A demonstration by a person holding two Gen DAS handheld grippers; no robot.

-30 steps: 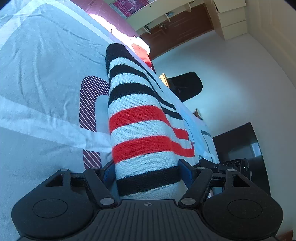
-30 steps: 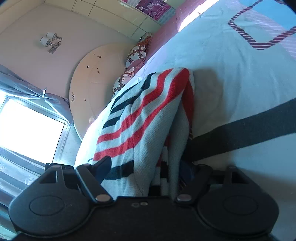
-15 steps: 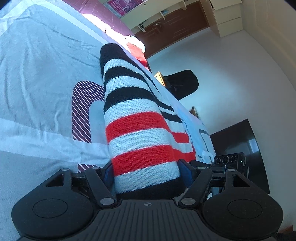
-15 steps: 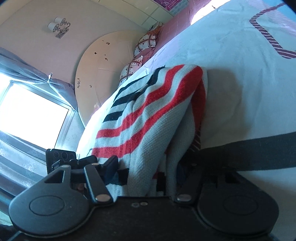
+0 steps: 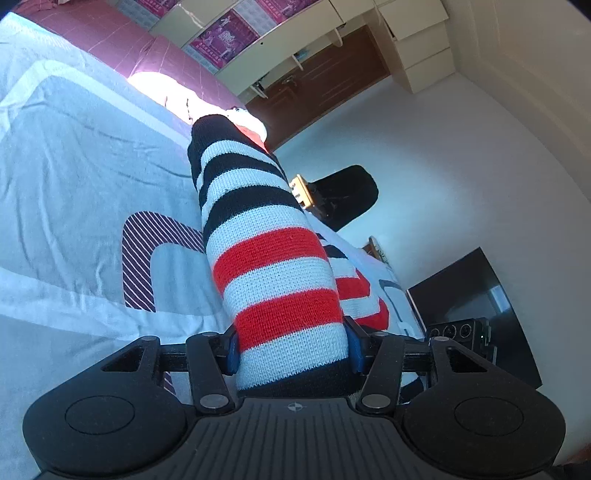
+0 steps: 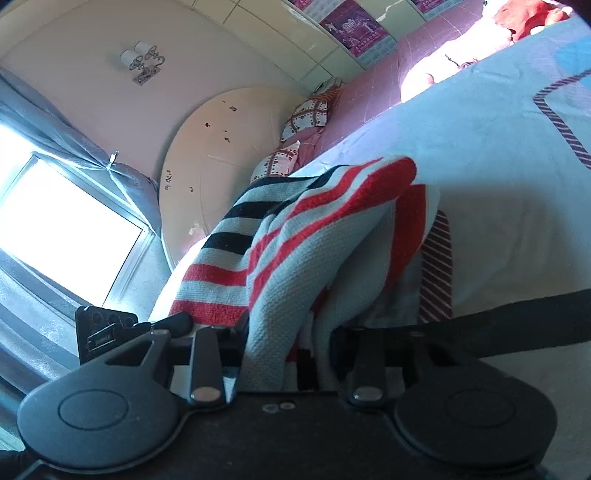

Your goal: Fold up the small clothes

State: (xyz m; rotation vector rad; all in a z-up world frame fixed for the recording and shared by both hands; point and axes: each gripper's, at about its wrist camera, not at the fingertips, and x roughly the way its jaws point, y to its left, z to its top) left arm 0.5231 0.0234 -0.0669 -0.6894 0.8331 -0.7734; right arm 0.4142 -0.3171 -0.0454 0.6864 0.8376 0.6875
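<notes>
Both grippers grip the same striped knit sweater, one at each end of a lifted fold. Left gripper (image 5: 291,349): its jaws have just been closing, and its blue pads (image 5: 232,350) now press on either side of a rolled band of the striped knit sweater (image 5: 273,266), about half way closed around it. From this gripper the sweater runs away up the middle of the left wrist view as a thick tube of red, white and black stripes, raised off the bedspread (image 5: 74,177) near the gripper and meeting it again farther off toward the head of the bed. Right gripper (image 6: 288,347): its jaws have also just been closing, and bunched layers of the same sweater (image 6: 295,243) fill the narrow gap between them, so it is closed on the cloth. In the right wrist view the knit hangs in loose folds from the gripper, draping down to the bed's near edge, with the bedspread (image 6: 498,155) stretching away behind it.

That bedspread is pale blue and grey with a dark red striped pattern. A pink padded headboard (image 5: 110,33) stands at the far edge of the bed, and a small red and white garment (image 5: 255,127) lies near it. Beside the bed are a black chair (image 5: 347,192) and a dark cabinet (image 5: 469,295). On the other side, a bright window (image 6: 62,229) with grey curtains.
</notes>
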